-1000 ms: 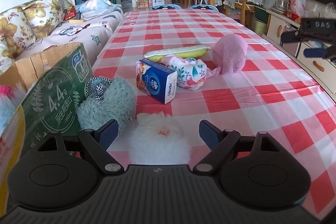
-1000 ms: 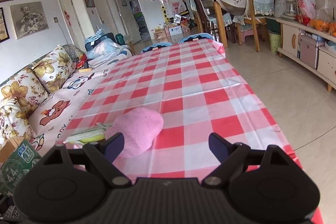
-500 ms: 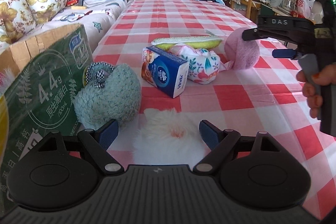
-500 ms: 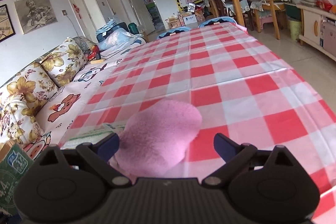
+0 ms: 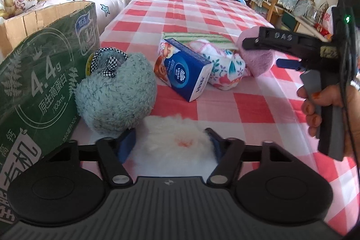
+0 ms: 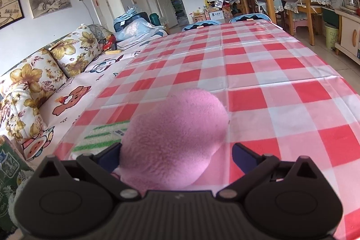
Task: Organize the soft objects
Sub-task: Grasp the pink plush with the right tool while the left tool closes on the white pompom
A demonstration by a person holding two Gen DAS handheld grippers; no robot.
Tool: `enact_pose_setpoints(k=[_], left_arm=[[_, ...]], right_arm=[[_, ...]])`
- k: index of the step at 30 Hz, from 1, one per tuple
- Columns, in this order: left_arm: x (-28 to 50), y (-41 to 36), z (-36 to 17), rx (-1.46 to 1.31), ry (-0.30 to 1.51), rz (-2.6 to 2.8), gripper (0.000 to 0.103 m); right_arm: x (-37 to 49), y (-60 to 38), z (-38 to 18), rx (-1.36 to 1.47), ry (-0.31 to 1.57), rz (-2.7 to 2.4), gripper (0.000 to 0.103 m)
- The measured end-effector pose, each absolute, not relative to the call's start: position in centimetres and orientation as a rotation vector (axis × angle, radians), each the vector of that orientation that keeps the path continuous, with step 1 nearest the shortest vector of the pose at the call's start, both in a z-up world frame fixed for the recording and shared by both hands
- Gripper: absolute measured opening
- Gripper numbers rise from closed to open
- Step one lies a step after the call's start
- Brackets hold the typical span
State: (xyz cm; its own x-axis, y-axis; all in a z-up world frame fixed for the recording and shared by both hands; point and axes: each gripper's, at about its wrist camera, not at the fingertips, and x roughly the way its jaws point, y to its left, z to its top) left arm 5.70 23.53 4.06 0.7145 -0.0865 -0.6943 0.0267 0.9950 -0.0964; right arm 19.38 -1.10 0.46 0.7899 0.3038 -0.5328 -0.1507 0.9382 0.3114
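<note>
A white fluffy plush (image 5: 173, 143) lies on the checked tablecloth between the fingers of my left gripper (image 5: 172, 142), which is open around it. A teal fuzzy plush (image 5: 115, 93) sits just to its left. A pink plush (image 6: 173, 136) fills the space between the fingers of my open right gripper (image 6: 176, 155); it also shows in the left wrist view (image 5: 258, 57), with the right gripper (image 5: 288, 53) over it. A floral soft bundle (image 5: 225, 69) and a green striped cloth (image 5: 202, 37) lie beyond.
A green cardboard box (image 5: 42, 78) stands open at the table's left edge. A blue tissue box (image 5: 184, 69) lies beside the floral bundle. A sofa (image 6: 45, 82) runs along the left. Chairs and a cabinet (image 6: 346, 33) stand to the right.
Both grippers have moved forward and lower. The white plush now sits between the left fingers and the pink plush between the right fingers. The right gripper has come into the left view.
</note>
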Motion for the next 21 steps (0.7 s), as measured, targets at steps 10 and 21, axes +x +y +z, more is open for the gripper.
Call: enact_pose_setpoints(k=[10,21], left_arm=[[6.0,23.8,4.1,-0.115,0.773,-0.115,0.057],[4.5,23.3,4.1,-0.104,0.765,-0.148,0.056]], right_arm=[[19.0,0.6,0.7,0.179,0.633,0.255,0.069],[16.1,0.7,1.7,0.094,0.676,0.208,0.058]])
